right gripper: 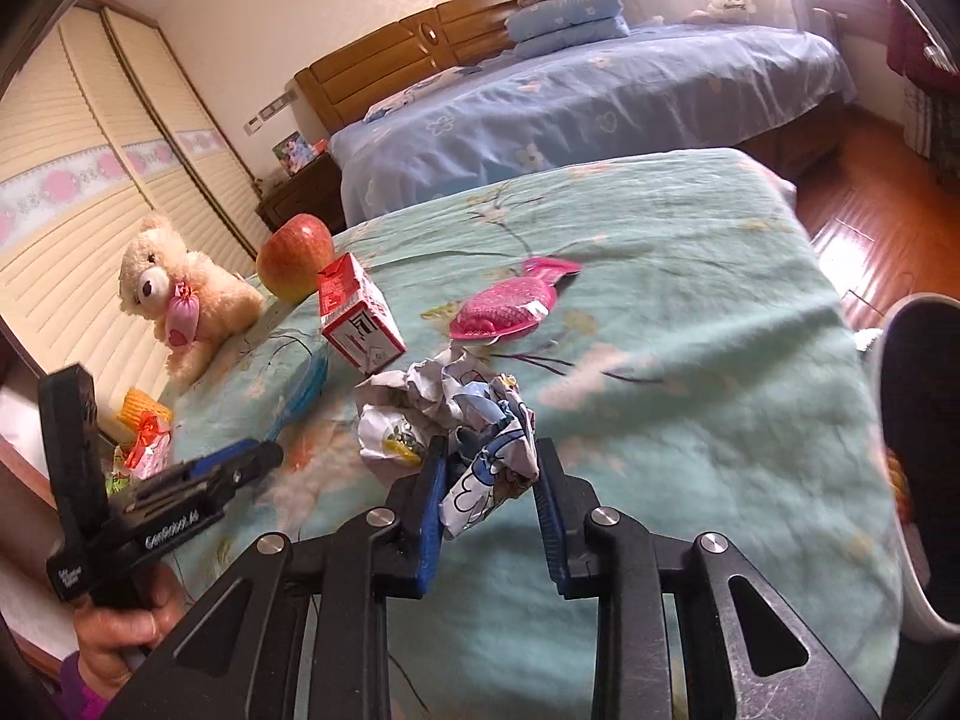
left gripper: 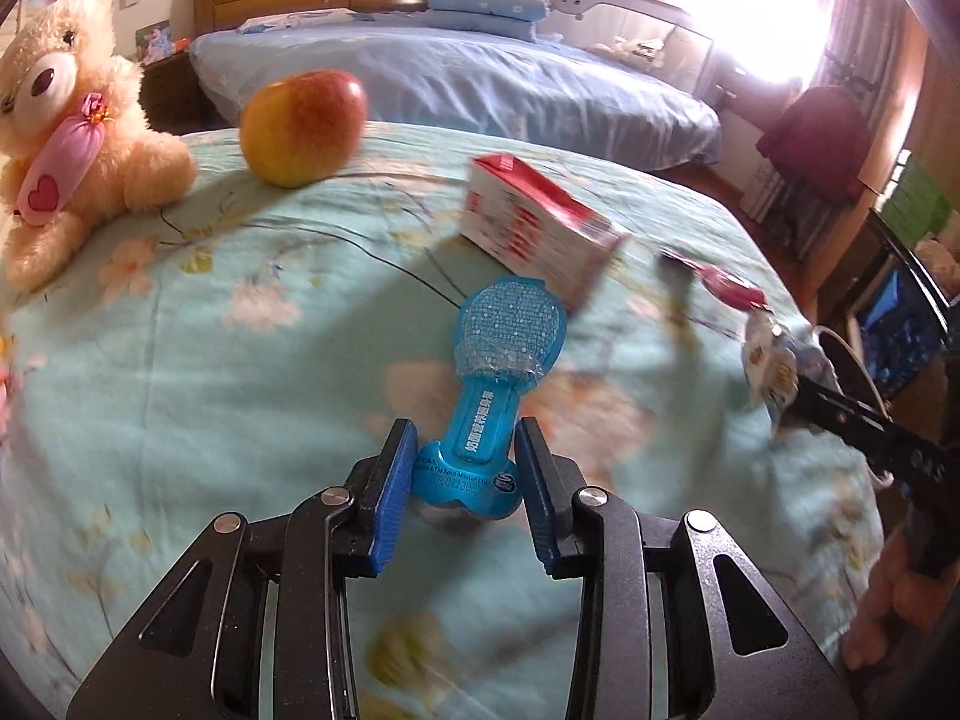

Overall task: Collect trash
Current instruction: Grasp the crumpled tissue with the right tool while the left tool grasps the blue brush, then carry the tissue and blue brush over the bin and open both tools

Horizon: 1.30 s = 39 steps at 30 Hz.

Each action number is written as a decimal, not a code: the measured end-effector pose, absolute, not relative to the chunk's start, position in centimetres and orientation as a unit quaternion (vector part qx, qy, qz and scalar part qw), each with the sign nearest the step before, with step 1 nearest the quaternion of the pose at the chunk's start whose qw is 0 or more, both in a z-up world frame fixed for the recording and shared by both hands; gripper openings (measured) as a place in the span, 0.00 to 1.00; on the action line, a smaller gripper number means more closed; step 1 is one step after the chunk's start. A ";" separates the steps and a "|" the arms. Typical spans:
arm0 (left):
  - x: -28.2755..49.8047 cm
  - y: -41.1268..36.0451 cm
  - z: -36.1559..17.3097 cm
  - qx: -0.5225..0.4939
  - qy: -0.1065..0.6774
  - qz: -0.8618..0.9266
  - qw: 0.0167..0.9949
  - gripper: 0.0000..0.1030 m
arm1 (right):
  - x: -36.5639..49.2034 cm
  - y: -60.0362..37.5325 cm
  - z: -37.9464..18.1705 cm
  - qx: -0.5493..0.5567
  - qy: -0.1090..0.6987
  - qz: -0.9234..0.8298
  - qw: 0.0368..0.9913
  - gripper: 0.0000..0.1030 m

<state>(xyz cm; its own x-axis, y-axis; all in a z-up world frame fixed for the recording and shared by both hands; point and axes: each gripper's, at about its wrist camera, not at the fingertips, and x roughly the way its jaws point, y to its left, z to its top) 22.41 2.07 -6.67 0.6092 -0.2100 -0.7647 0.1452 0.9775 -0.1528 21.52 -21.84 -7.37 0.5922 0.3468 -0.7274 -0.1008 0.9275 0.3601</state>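
My left gripper is shut on the base of a blue plastic toy package lying on the teal floral bedspread. My right gripper is shut on a crumpled printed wrapper; it also shows at the right of the left wrist view. A red and white carton lies beyond the blue package. A pink fish-shaped plastic package lies further right on the bed; it appears blurred in the left wrist view.
A cream teddy bear and a red-yellow apple sit at the bed's far left. Colourful items lie off the bed's left edge. A second bed with blue sheets stands behind. Wooden floor lies right.
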 end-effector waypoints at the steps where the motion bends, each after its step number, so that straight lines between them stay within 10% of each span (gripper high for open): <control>1: 22.0 1.7 -6.6 -0.037 0.431 -0.103 0.896 0.32 | 21.1 -22.2 -7.2 0.144 0.431 0.124 0.882 0.27; 39: 17.7 -15.9 -4.7 0.022 0.417 -0.251 0.873 0.32 | 12.1 -36.3 -6.0 0.205 0.388 -0.006 0.899 0.27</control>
<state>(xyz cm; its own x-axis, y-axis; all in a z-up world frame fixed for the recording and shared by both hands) 17.72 -15.86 -4.66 0.5256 -0.4205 -0.7396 0.4568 0.8728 -0.1716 12.09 -36.29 -6.01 0.6985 0.1485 -0.7000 0.1695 0.9161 0.3634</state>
